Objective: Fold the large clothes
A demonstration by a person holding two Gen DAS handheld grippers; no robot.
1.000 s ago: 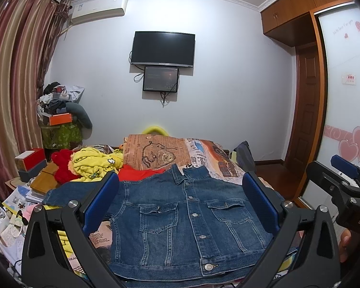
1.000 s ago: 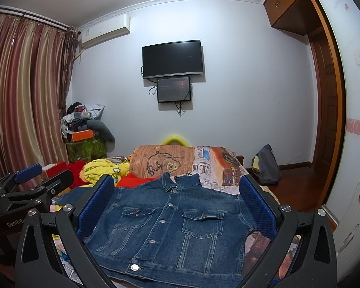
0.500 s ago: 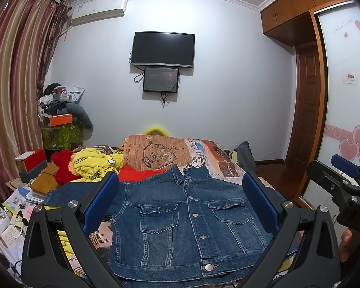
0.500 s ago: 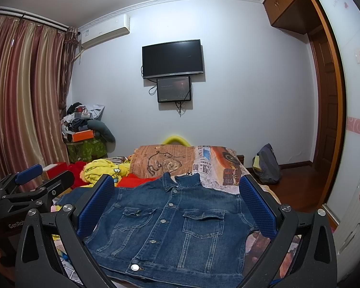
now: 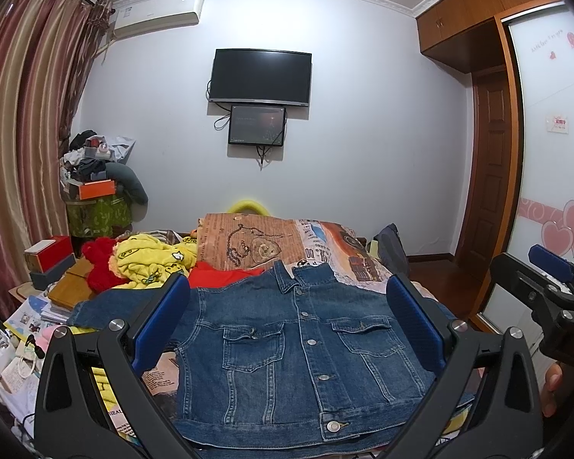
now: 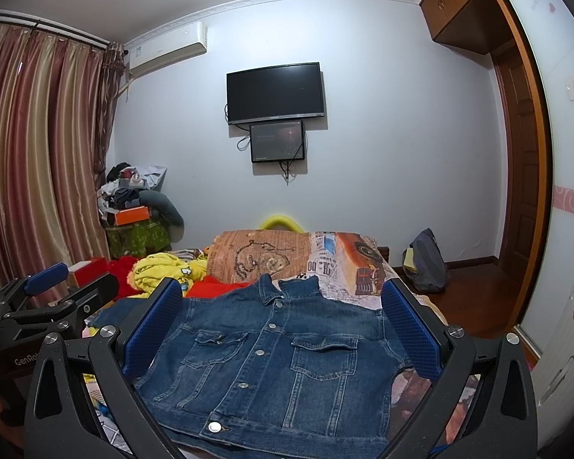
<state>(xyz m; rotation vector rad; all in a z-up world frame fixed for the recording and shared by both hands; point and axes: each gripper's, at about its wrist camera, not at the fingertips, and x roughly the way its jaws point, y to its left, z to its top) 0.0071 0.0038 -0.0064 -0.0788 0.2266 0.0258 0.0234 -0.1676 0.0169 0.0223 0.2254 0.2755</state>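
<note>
Bedroom clutter surrounds a bed point(image 5: 348, 264) where the denim jacket point(image 5: 298, 344) lies flat, buttoned, front up. Its right sleeve is hidden; the hem is cut off. Left gripper point(image 5: 287, 325) and right gripper point(image 6: 283, 325) hover wide, holding nothing.

**Items counted on and around the bed**

One denim jacket point(image 5: 298, 348) is seen laid flat on one bed point(image 5: 340, 252). Two chest pockets and five metal buttons are counted on its front. Two grippers are counted: the left gripper point(image 5: 287, 325) and the right gripper point(image 6: 283, 329), each with two blue pads. Two screens are mounted on the wall, one television point(image 5: 261, 77) and one smaller monitor point(image 5: 257, 125). One air conditioner point(image 5: 158, 13) is seen.
</note>
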